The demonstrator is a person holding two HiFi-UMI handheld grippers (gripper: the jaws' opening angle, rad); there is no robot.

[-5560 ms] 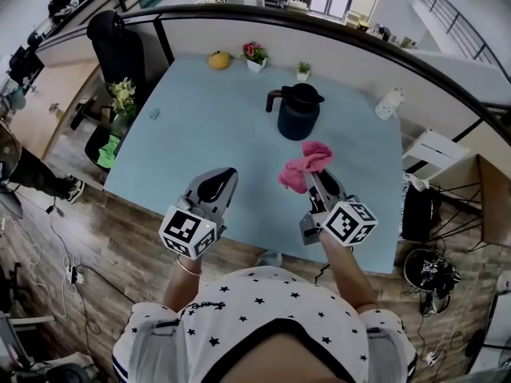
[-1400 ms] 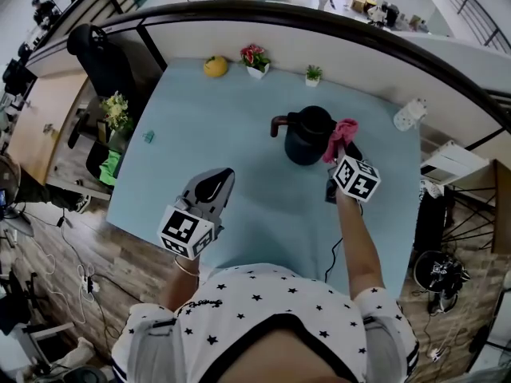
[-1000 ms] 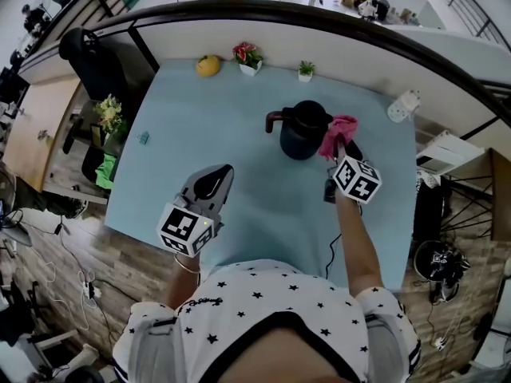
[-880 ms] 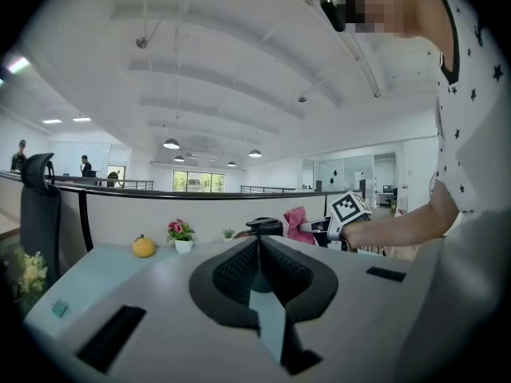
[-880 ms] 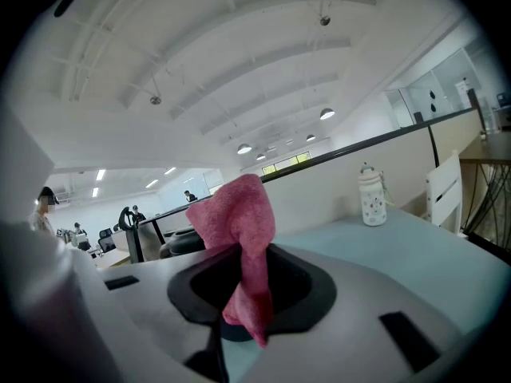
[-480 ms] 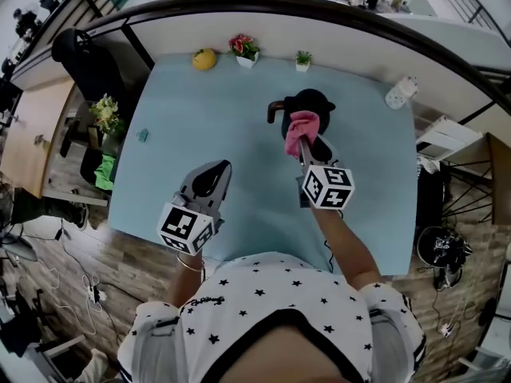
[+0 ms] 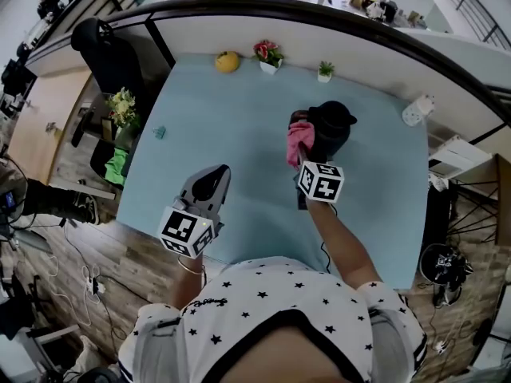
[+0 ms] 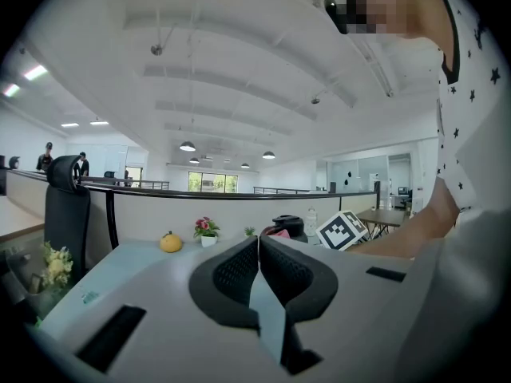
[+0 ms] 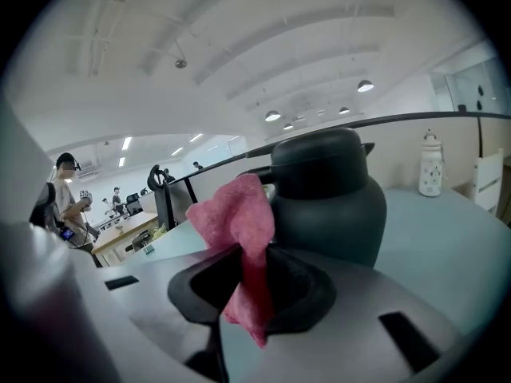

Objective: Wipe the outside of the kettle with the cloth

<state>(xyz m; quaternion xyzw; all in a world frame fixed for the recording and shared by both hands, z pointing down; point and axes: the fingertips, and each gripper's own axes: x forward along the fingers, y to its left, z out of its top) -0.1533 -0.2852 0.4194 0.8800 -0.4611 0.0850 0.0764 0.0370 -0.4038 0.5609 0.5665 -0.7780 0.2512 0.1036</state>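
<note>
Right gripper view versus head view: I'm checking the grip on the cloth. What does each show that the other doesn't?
Only the right gripper view shows the right gripper with jaws shut on the pink cloth, which bunches up out of them. Only the head view shows the left gripper held near the table's front edge, away from the kettle, and potted plants by the far edge. Both show the cloth at the black kettle's left side.

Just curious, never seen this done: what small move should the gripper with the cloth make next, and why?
Probably sweep the pink cloth round the kettle body. The right gripper is shut on the cloth, which stands up beside the kettle near its handle, so the rest of the outside lies just ahead.
</note>
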